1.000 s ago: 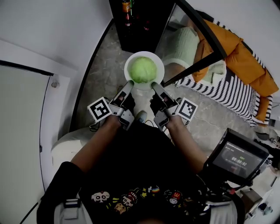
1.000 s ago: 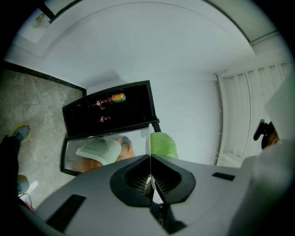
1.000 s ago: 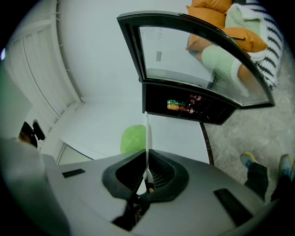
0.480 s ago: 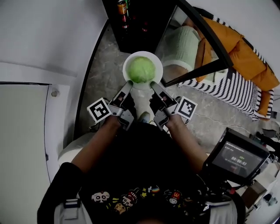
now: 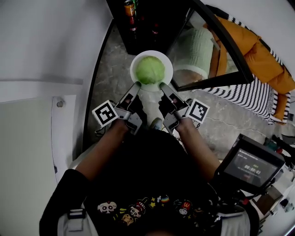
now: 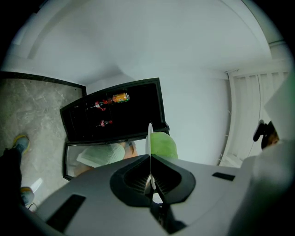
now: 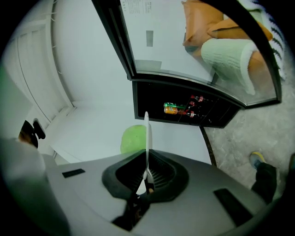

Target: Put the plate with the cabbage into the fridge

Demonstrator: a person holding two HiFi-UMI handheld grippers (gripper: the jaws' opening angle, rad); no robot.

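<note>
The left gripper [image 5: 136, 85] and right gripper [image 5: 162, 85] each pinch the near rim of the round white plate [image 5: 169, 64]; the round green cabbage [image 5: 151, 70] sits just ahead.

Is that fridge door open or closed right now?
Open. The glass door is swung wide, exposing the fridge interior and its bottles.

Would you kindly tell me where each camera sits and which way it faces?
Head view: on the person's head, facing steeply down; shows forearms, left tool, right tool, plate.
Left gripper view: on the left tool, facing along its jaws toward the fridge; tool body shows.
Right gripper view: on the right tool, likewise.
All share plate, cabbage, fridge.
</note>
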